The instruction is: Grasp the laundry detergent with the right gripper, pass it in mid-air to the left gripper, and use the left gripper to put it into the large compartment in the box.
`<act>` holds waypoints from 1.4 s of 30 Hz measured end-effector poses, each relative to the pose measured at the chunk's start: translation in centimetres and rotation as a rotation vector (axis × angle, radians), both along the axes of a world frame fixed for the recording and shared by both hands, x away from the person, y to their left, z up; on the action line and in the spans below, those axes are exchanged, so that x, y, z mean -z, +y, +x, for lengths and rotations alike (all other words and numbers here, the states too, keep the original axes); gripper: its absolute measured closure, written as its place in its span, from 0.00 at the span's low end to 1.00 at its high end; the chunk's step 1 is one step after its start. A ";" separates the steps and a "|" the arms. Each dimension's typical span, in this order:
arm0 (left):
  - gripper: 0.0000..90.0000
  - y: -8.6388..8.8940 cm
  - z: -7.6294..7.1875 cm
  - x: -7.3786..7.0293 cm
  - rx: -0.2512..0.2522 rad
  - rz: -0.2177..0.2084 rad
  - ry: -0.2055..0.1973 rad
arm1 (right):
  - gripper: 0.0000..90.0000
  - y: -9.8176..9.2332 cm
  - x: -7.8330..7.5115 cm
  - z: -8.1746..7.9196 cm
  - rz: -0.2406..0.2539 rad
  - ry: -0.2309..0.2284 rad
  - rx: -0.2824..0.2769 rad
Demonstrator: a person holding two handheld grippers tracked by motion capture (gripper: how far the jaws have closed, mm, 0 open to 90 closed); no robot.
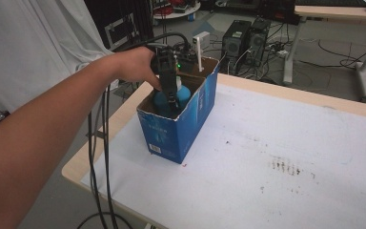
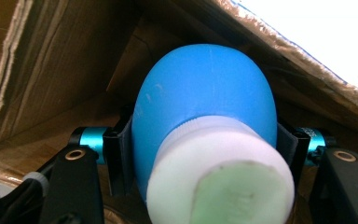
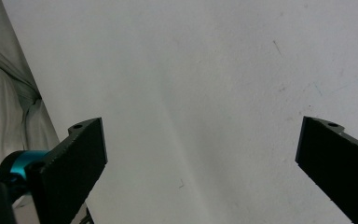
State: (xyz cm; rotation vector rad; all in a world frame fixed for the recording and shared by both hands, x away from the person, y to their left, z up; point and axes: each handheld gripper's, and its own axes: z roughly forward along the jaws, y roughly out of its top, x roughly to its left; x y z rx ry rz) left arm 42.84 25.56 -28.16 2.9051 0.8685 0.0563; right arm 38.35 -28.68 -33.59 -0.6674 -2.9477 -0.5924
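A white-covered table stands in a cluttered workshop. At its left end sits an open blue cardboard box; inside it the left gripper pinches a blue plastic bottle with a white cap by its shoulders. This looks like the setting-down step: next, release and lift clear. The right gripper hangs spread wide over bare tabletop.

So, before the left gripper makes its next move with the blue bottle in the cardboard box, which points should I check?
1. Left gripper jaws clamp the blue plastic bottle on both sides: ok.
2. White cap on the bottle: ok.
3. Bottle is inside the blue cardboard box: ok.
4. Bottle bottom rests on the box floor: cannot tell.
5. Right gripper jaws open, nothing between them, over the white table cover: ok.
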 end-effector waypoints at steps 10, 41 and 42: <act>0.41 -0.2 0.3 0.0 -0.018 -0.008 -0.014 | 0.01 0.0 0.2 -0.1 0.005 0.001 -0.002; 0.27 0.9 -0.9 -6.3 -0.076 -0.121 -0.129 | 0.01 0.0 -0.5 -0.7 0.016 -0.019 -0.001; 0.27 0.8 -1.0 -6.7 -0.076 -0.124 -0.134 | 0.01 0.0 -0.5 -0.7 0.015 -0.020 -0.001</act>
